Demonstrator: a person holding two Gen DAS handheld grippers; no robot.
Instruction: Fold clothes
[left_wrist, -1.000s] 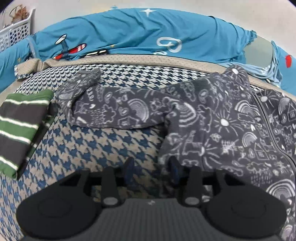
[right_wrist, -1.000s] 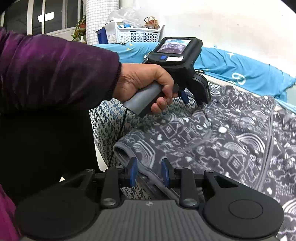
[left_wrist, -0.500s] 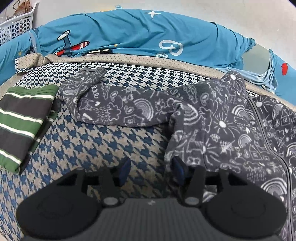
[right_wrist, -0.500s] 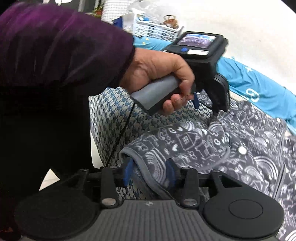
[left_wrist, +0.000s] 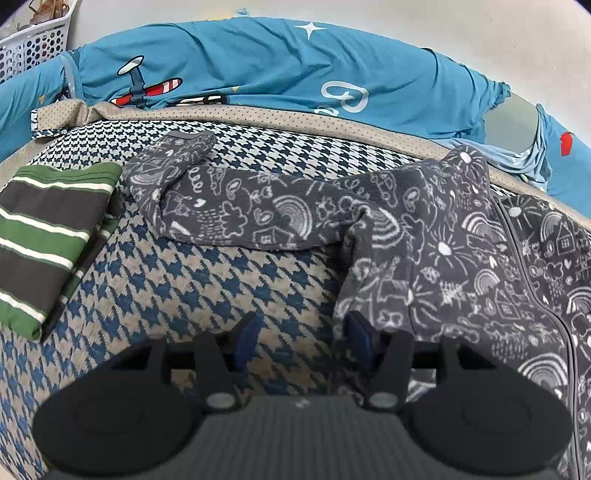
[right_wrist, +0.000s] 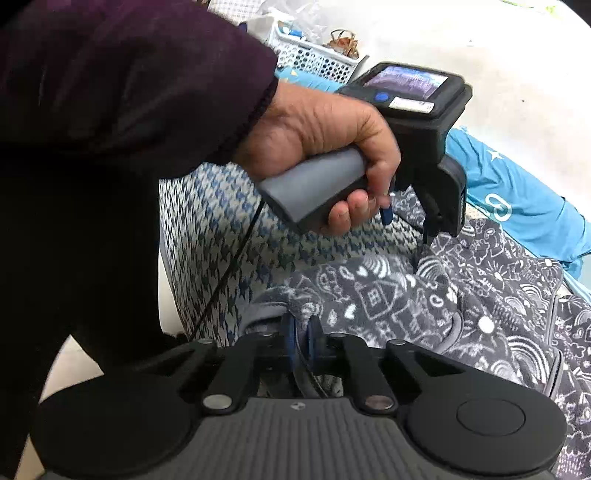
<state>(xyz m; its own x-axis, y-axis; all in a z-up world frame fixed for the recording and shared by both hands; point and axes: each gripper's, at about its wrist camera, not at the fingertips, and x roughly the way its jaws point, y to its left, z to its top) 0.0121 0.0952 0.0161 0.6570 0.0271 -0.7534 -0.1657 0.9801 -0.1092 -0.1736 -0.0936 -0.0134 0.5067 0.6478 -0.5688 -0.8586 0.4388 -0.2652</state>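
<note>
Your right fingers (right_wrist: 290, 338) are pinched on the jacket's (left_wrist: 461, 251) near hem, a fold of grey fleece caught between the blue pads, while your left fingers (left_wrist: 246, 338) stand spread with nothing between them. The left gripper (left_wrist: 301, 341) hovers over bare houndstooth cover (left_wrist: 221, 280), its right pad just touching the jacket's side edge. The jacket lies spread on the bed's right half, body running from the near edge toward the far one, and its sleeve (left_wrist: 236, 210) stretches leftward across the cover, cuff ending just beside the folded striped shirt (left_wrist: 48, 225) at the left edge. From the left fingers the sleeve lies ahead and runs crosswise, so the left hand (right_wrist: 314, 147) is the nearer one to it; the right gripper (right_wrist: 300, 338) sits at the near-left corner of the hem. Whichever fold comes next, I judge it turns on that crosswise sleeve.
</note>
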